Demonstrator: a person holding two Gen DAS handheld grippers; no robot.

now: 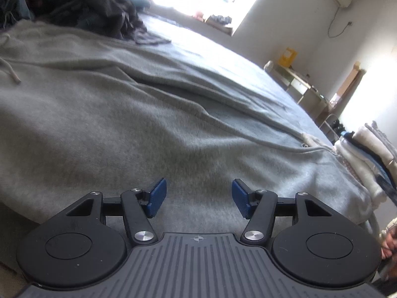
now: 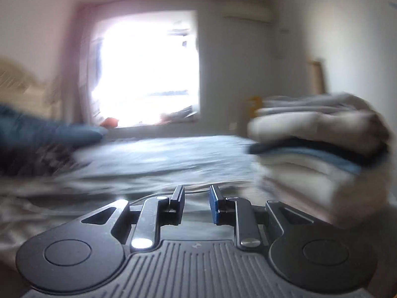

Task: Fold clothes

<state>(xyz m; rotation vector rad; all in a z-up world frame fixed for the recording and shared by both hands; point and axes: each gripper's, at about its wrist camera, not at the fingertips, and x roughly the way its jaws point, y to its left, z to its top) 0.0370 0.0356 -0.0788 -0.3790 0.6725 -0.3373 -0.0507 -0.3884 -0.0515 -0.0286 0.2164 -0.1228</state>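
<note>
Grey hoodie (image 1: 153,114) lies spread flat across bed (image 1: 223,49), drawstring (image 1: 10,70) at far left. Left gripper (image 1: 199,197) low over its near edge, jaws wide apart, holding nothing. Right gripper (image 2: 197,203) blurred, jaws a narrow gap apart, empty. Folded stack (image 2: 320,146) sits right; dark clothes pile (image 1: 99,12) beyond.

Pale walls (image 1: 297,12), washed by glare from a large bright window (image 2: 146,74) (sill cluttered with small, blurred items). Below it, a wide bed under a blue-grey cover (image 1: 211,57). Along the far wall, a low light-wood desk (image 1: 301,84). High up, a white air conditioner (image 2: 245,12).
</note>
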